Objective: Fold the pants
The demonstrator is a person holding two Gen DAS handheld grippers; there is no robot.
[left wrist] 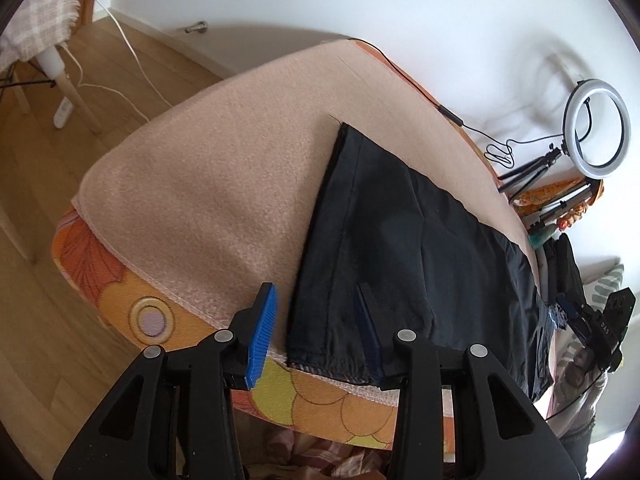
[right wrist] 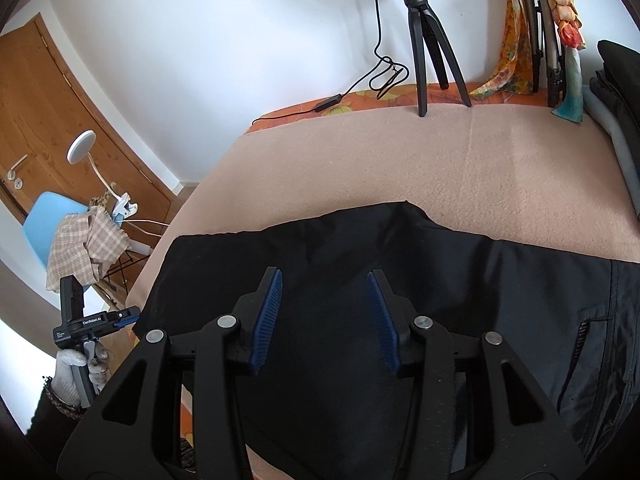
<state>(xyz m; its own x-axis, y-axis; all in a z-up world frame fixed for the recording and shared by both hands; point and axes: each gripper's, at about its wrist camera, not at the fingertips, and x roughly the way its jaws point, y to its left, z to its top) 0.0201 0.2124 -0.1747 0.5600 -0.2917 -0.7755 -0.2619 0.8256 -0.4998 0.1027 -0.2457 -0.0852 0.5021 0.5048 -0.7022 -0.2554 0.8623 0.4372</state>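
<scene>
Black pants [left wrist: 400, 240] lie folded lengthwise on a peach blanket [left wrist: 208, 184]. My left gripper [left wrist: 316, 332] hovers over the leg hem by the blanket's near edge. It is open: one blue pad is off the cloth and the other is above it, pinching nothing. My right gripper [right wrist: 325, 320] stands open just above the wider upper part of the pants [right wrist: 340, 256], with no fabric between its pads. A gloved hand [right wrist: 72, 376] holds the left gripper [right wrist: 120, 318] at the pants' left end. The right gripper [left wrist: 596, 332] shows at the far right.
A ring light on a black tripod [right wrist: 424, 40] and its cable [right wrist: 360, 84] stand at the blanket's far edge. Dark clothes [right wrist: 616, 92] and floral fabric [right wrist: 516, 40] are piled at the back right. A blue chair with checked cloth [right wrist: 80, 240] stands on the wooden floor [left wrist: 48, 240] to the left.
</scene>
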